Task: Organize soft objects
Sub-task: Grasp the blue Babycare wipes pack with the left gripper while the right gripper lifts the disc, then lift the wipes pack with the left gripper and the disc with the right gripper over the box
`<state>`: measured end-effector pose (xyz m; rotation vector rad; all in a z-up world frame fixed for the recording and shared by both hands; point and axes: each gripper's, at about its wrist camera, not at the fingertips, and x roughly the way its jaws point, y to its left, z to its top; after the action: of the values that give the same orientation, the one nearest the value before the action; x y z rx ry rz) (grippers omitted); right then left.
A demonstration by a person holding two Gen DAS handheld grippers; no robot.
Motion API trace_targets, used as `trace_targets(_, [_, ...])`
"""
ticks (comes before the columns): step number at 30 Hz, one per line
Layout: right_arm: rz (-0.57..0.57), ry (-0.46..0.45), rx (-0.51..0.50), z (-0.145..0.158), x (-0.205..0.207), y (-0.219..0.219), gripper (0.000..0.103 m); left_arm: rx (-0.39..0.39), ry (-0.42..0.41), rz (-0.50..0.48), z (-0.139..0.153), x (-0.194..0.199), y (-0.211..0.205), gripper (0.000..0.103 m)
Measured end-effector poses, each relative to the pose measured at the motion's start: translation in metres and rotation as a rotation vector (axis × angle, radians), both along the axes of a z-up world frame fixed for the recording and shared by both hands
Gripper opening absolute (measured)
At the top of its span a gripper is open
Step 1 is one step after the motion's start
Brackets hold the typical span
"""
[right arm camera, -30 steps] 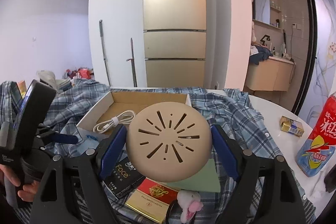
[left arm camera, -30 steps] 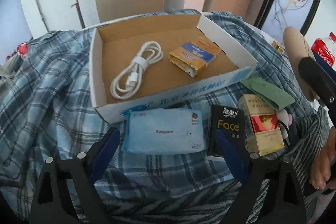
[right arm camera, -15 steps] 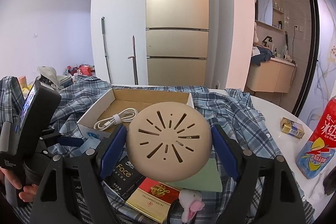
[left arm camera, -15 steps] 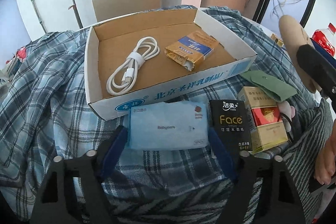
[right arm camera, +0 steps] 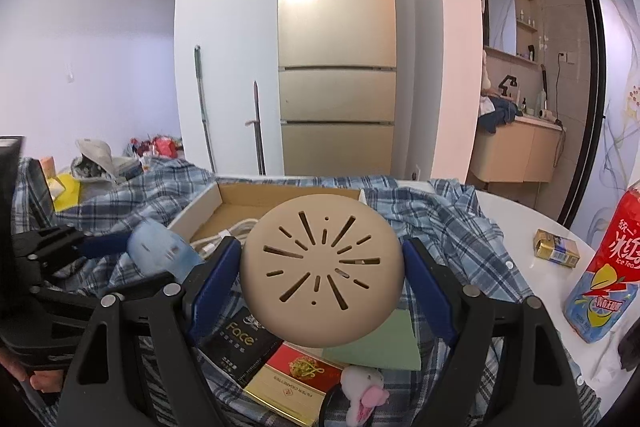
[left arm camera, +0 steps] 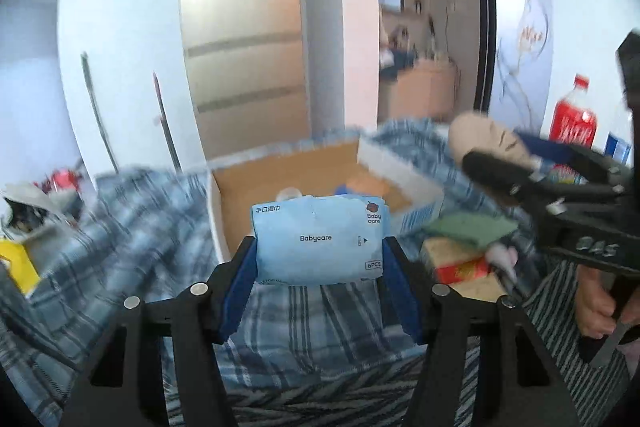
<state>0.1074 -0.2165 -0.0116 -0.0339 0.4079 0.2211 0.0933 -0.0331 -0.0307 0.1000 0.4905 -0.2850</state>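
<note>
Pale-blue film wraps the wet-wipe pack (left arm camera: 318,239), which sits clamped across its width between the blue pads of the left gripper (left arm camera: 319,265), lifted off the plaid cloth (left arm camera: 312,323) in front of the cardboard box (left arm camera: 288,179). It looks light and pillowy — the wrapper is likely slick, so a hold low on the short ends, where the stack inside gives some body, should resist slipping better than pinching the loose seam. Squeezing harder would probably only buckle it. The right gripper (right arm camera: 322,267) is closed on a beige round cushion (right arm camera: 322,267) with slit cut-outs, held up above the green pouch (right arm camera: 376,343) — seemingly soft, springy and light.
</note>
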Motion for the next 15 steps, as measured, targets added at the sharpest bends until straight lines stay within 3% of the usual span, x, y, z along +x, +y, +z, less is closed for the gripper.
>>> trace_targets(7, [0.024,-0.082,0.011,0.007,-0.013,0.001,0.081,-0.081,-0.221,0.09,0.024,-0.03,0.02,0.064])
trace_targets(15, [0.031,-0.127,0.017,0.011,-0.016,-0.002,0.081,-0.061,-0.318,0.112,0.032,-0.041,0.019,0.064])
